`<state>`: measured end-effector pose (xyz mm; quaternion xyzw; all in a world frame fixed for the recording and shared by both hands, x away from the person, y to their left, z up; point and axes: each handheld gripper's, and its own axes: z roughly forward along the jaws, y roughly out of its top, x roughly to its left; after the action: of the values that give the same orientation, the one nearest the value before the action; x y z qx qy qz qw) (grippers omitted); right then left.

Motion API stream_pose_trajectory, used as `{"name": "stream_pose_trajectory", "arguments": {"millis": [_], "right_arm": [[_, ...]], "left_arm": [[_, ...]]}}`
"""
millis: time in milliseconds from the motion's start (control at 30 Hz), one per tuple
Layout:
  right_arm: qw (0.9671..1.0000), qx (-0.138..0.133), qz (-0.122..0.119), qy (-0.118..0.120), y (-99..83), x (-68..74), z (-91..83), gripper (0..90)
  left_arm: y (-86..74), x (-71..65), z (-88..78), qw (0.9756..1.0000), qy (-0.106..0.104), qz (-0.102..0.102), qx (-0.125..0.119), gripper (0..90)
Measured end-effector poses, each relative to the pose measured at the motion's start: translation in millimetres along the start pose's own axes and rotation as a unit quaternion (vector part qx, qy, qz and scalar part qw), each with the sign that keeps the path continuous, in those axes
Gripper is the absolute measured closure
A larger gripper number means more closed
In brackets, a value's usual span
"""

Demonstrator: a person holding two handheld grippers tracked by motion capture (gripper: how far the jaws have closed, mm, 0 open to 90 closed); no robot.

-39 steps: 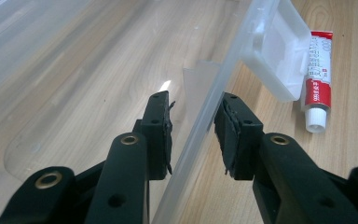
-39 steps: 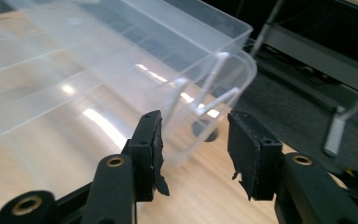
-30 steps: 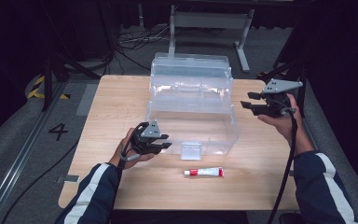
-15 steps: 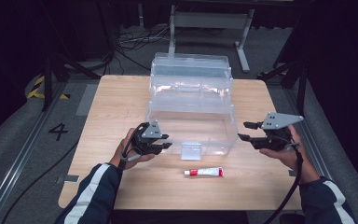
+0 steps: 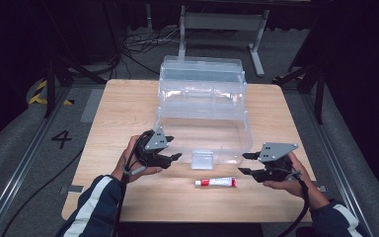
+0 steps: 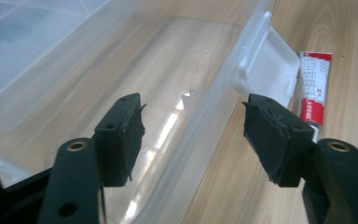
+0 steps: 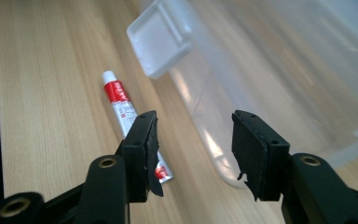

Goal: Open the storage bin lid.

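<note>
One clear plastic storage box (image 5: 203, 126) at table (image 5: 118, 113) centre, lid (image 5: 201, 74) swung open toward the far edge; box interior empty, wood grain visible through the base. One white latch tab (image 5: 201, 159) on the near wall. One red-and-white tube (image 5: 216, 182) lying flat on the table just in front of the latch, outside the box, apart from both grippers. Two grippers: left gripper (image 5: 173, 158) held beside the box's near-left corner, jaws parted and straddling the front wall, gripping nothing; right gripper (image 5: 243, 164) beside the near-right corner, jaws spread, empty, tube seen beyond its left jaw.
</note>
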<state>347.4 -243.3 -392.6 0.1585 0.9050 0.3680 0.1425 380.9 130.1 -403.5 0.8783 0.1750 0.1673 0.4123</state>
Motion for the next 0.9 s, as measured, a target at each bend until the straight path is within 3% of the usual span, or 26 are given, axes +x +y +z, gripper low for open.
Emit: {"name": "stream_pose_trajectory", "arguments": {"millis": [233,400,533,767,900], "right_arm": [[0.9984,0.035,-0.016,0.041,1.4,9.4,31.4,50.7],[0.9968,0.050,-0.029,0.055,3.8,15.0,44.8,51.2],[0.9955,0.062,-0.033,0.063,4.5,18.1,53.8,50.7],[0.9924,0.087,-0.039,0.078,7.0,23.3,69.6,50.6],[0.9895,0.104,-0.044,0.089,7.9,24.8,77.3,49.3]], "left_arm": [[-9.7,-1.7,-23.8,0.9996,0.023,-0.014,-0.007,30.1],[-21.6,-2.2,-41.3,0.9988,0.040,-0.024,-0.011,26.1],[-35.5,-1.3,-52.0,0.9982,0.041,-0.043,-0.013,23.8],[-71.5,0.0,-50.6,0.9967,0.049,-0.058,0.029,23.5],[-88.4,-1.3,-42.1,0.9954,0.035,-0.065,0.062,22.7]]}}
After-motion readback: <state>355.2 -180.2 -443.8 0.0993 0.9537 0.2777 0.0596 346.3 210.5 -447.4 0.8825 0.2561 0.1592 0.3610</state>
